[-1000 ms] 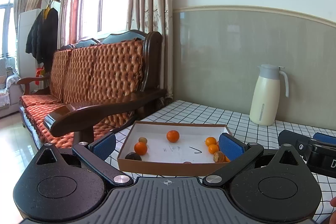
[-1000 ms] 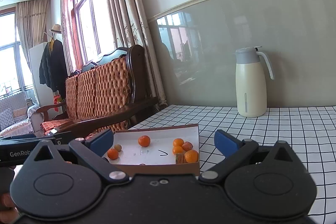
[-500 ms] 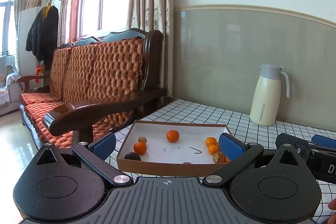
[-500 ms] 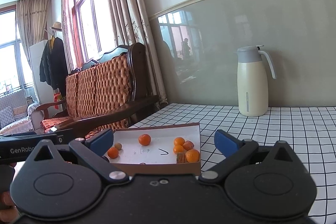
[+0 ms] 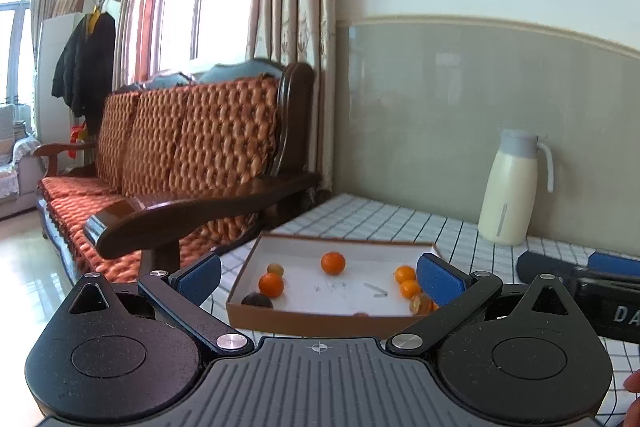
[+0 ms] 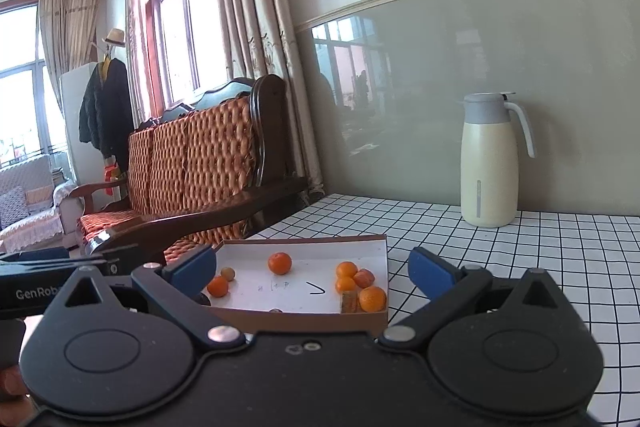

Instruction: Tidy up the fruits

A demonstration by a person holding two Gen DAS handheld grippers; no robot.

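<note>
Small orange fruits [image 6: 280,263] lie scattered in a shallow brown cardboard tray with a white floor [image 5: 304,319], several bunched in its right corner [image 6: 356,287], on the black-and-white checked tabletop [image 6: 520,251]. My left gripper [image 5: 318,277] and right gripper [image 6: 312,267] both hover before the tray, jaws spread wide, holding nothing. A cream thermos jug [image 6: 488,163] stands by the wall.

Small orange fruits [image 6: 279,263] scattered inside shallow box [image 6: 304,321].
</note>
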